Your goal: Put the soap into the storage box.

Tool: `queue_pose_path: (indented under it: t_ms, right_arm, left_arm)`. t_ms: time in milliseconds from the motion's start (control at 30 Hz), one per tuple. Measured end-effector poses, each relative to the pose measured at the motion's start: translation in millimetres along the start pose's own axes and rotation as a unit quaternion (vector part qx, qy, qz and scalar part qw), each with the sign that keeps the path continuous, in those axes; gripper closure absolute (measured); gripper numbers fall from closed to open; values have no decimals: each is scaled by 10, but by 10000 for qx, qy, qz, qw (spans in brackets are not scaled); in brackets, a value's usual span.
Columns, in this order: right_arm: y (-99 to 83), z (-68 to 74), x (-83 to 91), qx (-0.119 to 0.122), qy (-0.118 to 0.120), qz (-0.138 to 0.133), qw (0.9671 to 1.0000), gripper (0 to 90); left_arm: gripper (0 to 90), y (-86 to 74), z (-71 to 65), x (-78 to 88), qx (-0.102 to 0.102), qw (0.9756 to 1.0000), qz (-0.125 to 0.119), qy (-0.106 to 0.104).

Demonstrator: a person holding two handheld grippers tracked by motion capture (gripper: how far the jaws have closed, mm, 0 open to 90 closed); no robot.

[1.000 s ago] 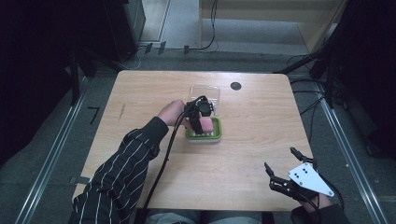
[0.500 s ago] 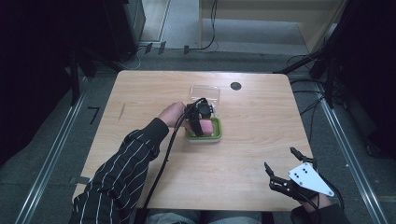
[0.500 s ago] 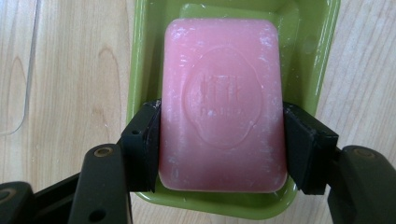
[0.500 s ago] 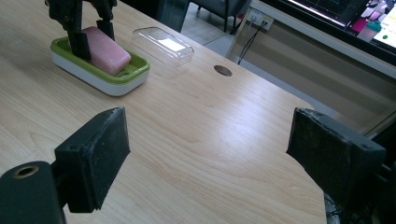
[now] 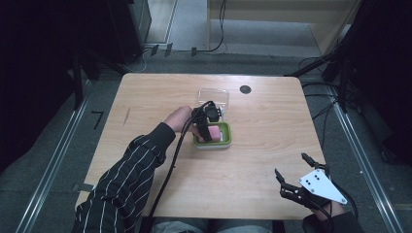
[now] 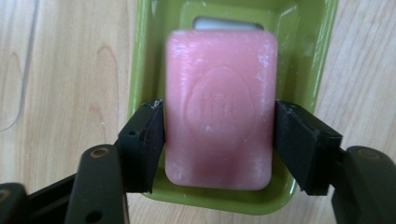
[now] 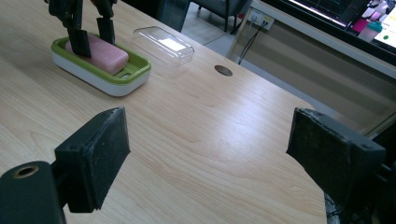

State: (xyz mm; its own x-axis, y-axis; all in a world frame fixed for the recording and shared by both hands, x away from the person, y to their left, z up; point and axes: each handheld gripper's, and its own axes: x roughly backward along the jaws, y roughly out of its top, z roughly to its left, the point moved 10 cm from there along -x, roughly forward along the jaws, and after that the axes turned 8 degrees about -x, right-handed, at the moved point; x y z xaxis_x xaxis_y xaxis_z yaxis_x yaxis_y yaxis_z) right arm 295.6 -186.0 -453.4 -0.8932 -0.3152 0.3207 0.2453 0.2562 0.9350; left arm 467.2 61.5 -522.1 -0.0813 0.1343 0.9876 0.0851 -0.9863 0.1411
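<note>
As fingers flank soap, left hand low

A lab-like recording room: a lone wooden table on grey carpet, floor rails, trailing cables, and monitors beyond the table's far edge.

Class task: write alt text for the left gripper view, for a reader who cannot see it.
A pink rectangular soap bar lies in a green plastic soap dish on a light wooden table. The left gripper has a black jaw at each long side of the bar, with a thin gap showing.
</note>
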Motion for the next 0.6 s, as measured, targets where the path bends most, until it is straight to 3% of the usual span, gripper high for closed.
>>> queue_pose_path:
  t_ms: [200, 467, 600]
  right_arm:
    - [4, 3, 3, -11, -2, -16, 10000, 130]
    - [8, 4, 1, -11, -1, -23, 10000, 130]
    - [10, 9, -2, -8, 9, -17, 10000, 130]
  left_arm:
    - [284, -27, 9, 54, 173, 9998, 83, 29]
    - [131, -101, 26, 157, 394, 9986, 264, 250]
    - [124, -143, -12, 261, 449, 9979, 331, 319]
